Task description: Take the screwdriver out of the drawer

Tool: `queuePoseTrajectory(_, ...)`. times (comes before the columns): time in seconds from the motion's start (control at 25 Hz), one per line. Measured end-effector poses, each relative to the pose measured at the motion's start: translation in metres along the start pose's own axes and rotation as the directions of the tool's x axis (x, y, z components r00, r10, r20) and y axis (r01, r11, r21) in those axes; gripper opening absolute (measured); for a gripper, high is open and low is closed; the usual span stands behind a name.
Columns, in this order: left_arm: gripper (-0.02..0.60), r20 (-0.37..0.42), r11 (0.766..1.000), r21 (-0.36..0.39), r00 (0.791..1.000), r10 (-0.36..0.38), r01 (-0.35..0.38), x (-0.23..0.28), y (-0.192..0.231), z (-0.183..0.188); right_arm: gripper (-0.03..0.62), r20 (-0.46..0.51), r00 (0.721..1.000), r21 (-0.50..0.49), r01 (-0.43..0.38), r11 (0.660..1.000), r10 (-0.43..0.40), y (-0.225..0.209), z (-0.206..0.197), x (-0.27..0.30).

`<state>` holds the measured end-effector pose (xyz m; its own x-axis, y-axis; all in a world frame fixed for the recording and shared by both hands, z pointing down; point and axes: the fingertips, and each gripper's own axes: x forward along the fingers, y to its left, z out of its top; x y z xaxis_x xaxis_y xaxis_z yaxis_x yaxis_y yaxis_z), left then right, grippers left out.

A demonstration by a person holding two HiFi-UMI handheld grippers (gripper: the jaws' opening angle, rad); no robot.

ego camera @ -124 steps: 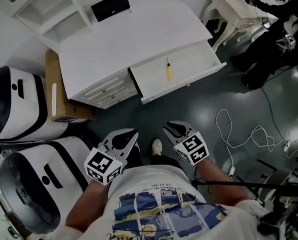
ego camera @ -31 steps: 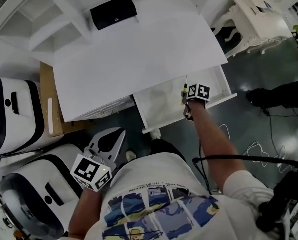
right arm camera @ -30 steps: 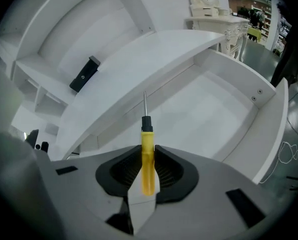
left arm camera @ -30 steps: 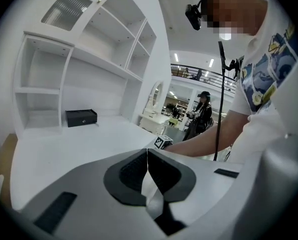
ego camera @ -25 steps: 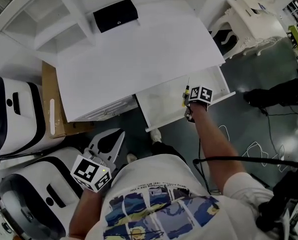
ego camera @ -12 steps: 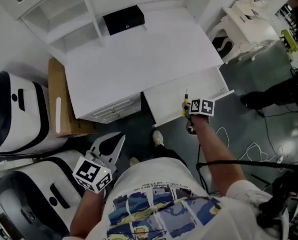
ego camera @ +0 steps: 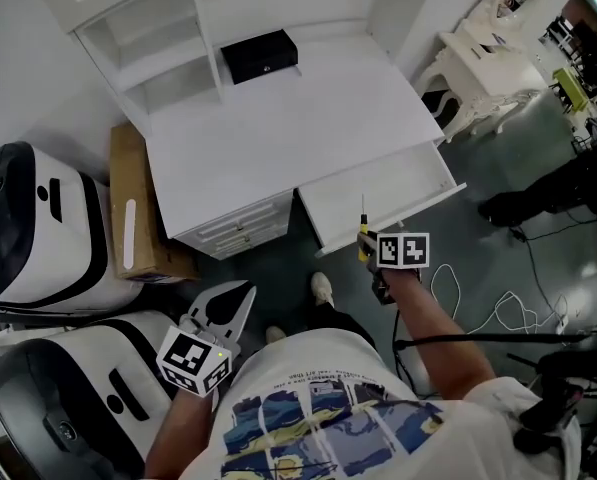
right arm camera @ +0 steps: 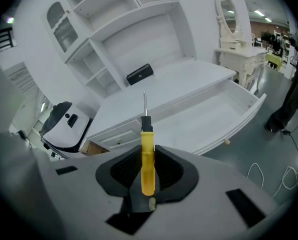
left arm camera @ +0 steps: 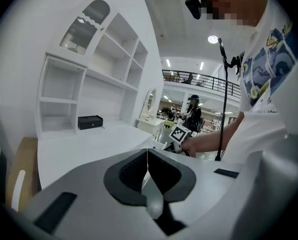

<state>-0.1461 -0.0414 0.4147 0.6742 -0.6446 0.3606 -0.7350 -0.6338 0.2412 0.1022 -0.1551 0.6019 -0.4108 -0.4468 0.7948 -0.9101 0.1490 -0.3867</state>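
The screwdriver (ego camera: 361, 240) has a yellow handle and a thin metal shaft. My right gripper (ego camera: 367, 253) is shut on its handle and holds it in the air just before the front edge of the open white drawer (ego camera: 403, 180). In the right gripper view the screwdriver (right arm camera: 147, 154) stands straight up between the jaws of the right gripper (right arm camera: 148, 156), with the drawer (right arm camera: 208, 119) bare beyond it. My left gripper (ego camera: 236, 303) hangs low by my body, shut on nothing. The left gripper view shows the left gripper (left arm camera: 148, 154) with its jaws touching.
A black box (ego camera: 260, 56) sits at the back of the white desk (ego camera: 278, 138). White machines (ego camera: 38, 218) and a cardboard box (ego camera: 133, 208) stand at the left. Cables (ego camera: 498, 303) lie on the floor at the right, near a person in dark clothes (ego camera: 548, 193).
The screwdriver lay in the drawer five seconds ago. Over the last second my right gripper has lifted it out and drawn it back over the drawer's front edge. The left gripper shifted a little.
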Motion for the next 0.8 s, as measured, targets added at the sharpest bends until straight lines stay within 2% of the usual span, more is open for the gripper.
queuePoseTrajectory(0.56, 0.014, 0.010, 0.999, 0.002, 0.999, -0.041, 0.041, -0.041, -0.027, -0.024, 0.098, 0.014, 0.993, -0.154, -0.116, 0.981, 0.119, 0.086, -0.053, -0.064)
queuePoseTrajectory(0.8, 0.014, 0.020, 0.998, 0.008, 0.998, -0.059, 0.059, -0.051, -0.037, -0.029, 0.098, 0.019, 0.993, -0.207, -0.113, 0.972, 0.119, 0.105, -0.069, -0.084)
